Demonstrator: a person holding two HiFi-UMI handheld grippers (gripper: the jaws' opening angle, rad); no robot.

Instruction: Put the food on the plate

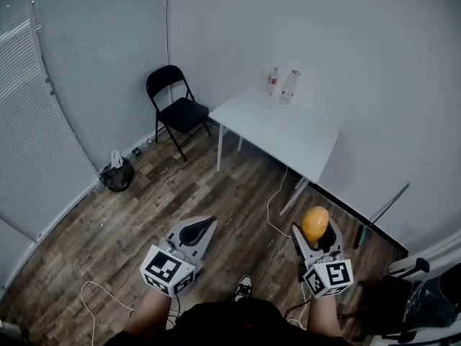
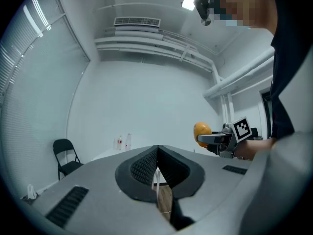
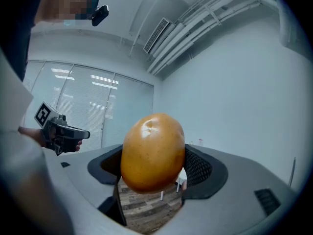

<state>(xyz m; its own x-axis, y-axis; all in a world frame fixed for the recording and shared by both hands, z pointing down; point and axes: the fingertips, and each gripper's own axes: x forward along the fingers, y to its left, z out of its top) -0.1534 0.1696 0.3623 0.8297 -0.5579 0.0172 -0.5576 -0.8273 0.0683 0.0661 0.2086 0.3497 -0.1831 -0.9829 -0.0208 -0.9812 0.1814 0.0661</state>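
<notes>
Right hand-held gripper [image 1: 315,231] is pinching the orange-yellow food [image 3: 152,151], jaws spread just to its width. Left hand-held gripper [image 2: 157,168] is pressed together with nothing in it. I see both over the wood floor [image 1: 144,215], well apart from the white counter [image 1: 306,143] by the wall. 2 bottles [image 1: 273,81] stand at the counter's far edge. 1 black folding chair [image 1: 178,107] sits off its left end.

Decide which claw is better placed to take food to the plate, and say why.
Right. The right claw is shut on the orange-yellow food and sits nearer the white table ahead. The left claw is shut on nothing.
</notes>
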